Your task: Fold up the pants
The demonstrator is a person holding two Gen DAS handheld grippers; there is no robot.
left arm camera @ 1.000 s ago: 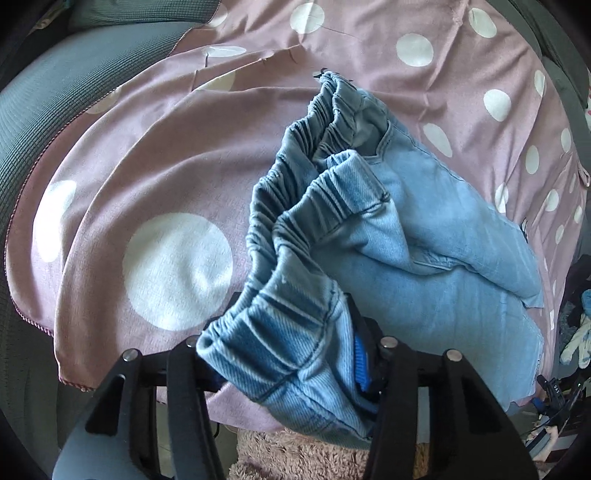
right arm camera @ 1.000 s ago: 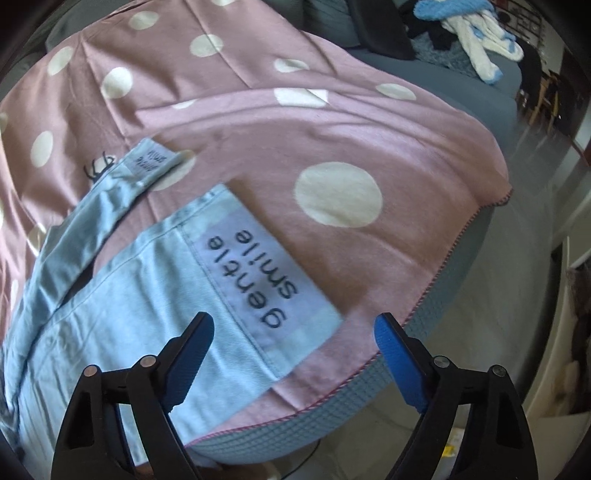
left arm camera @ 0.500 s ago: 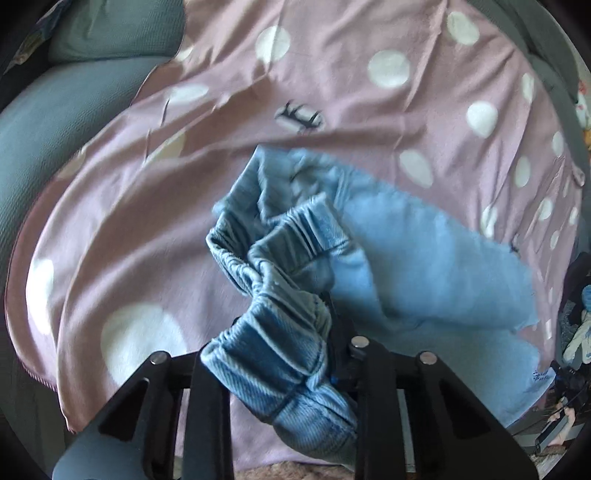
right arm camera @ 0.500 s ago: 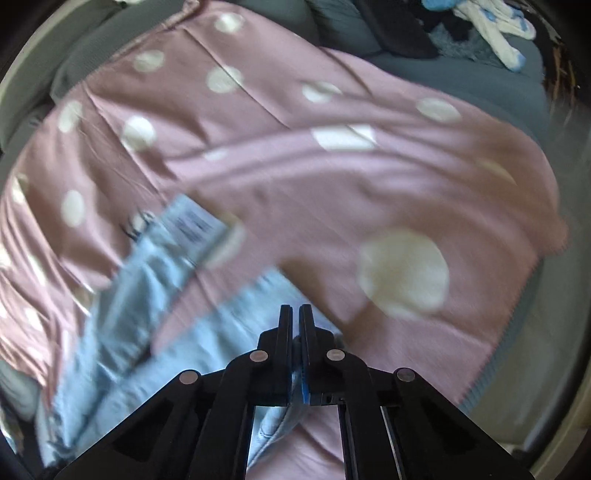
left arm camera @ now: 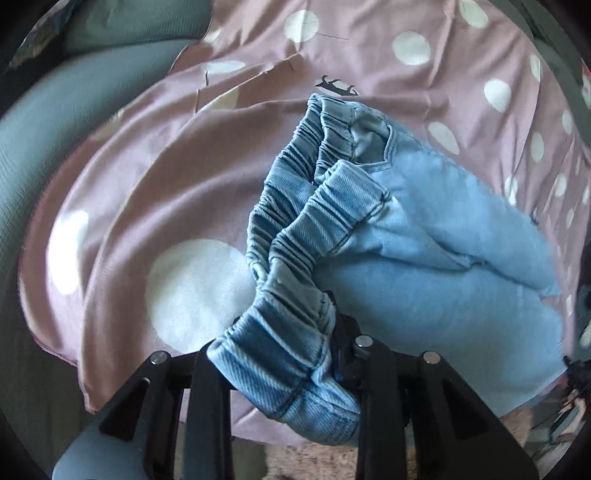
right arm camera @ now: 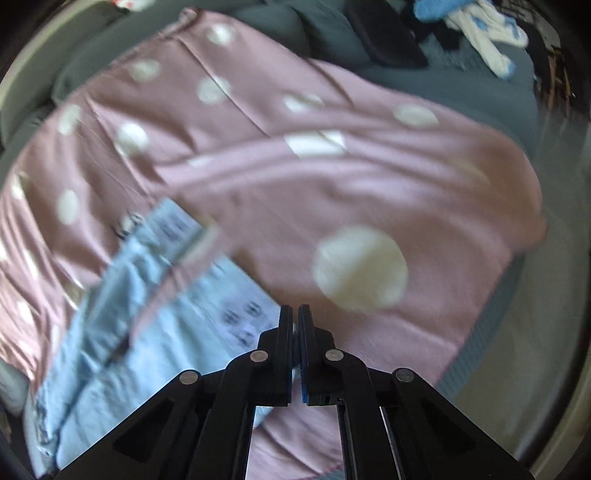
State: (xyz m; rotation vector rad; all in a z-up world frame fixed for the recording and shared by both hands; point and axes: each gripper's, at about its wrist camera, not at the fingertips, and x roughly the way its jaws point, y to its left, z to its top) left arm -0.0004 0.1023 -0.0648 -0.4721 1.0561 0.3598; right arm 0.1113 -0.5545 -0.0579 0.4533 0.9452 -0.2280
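Light blue denim pants (left arm camera: 424,236) lie bunched on a pink sheet with white dots (left arm camera: 147,184). My left gripper (left arm camera: 280,354) is shut on the gathered elastic waistband (left arm camera: 280,332), which bulges out between its fingers. In the right wrist view the pants' legs (right arm camera: 155,314) lie flat at lower left, with printed labels showing. My right gripper (right arm camera: 293,321) is shut, fingers pressed together, and seems to pinch the pants' hem edge (right arm camera: 266,328). That view is blurred by motion.
The pink sheet (right arm camera: 332,184) covers a grey-green cushion (left arm camera: 55,122) whose edge drops off at the lower right (right arm camera: 498,332). A dark cushion (right arm camera: 384,33) and a pile of white and blue clothes (right arm camera: 480,26) lie at the far right.
My right gripper has closed from wide open onto the pants' leg edge and drawn back. My left gripper kept its hold on the waistband and shifted it over the sheet.
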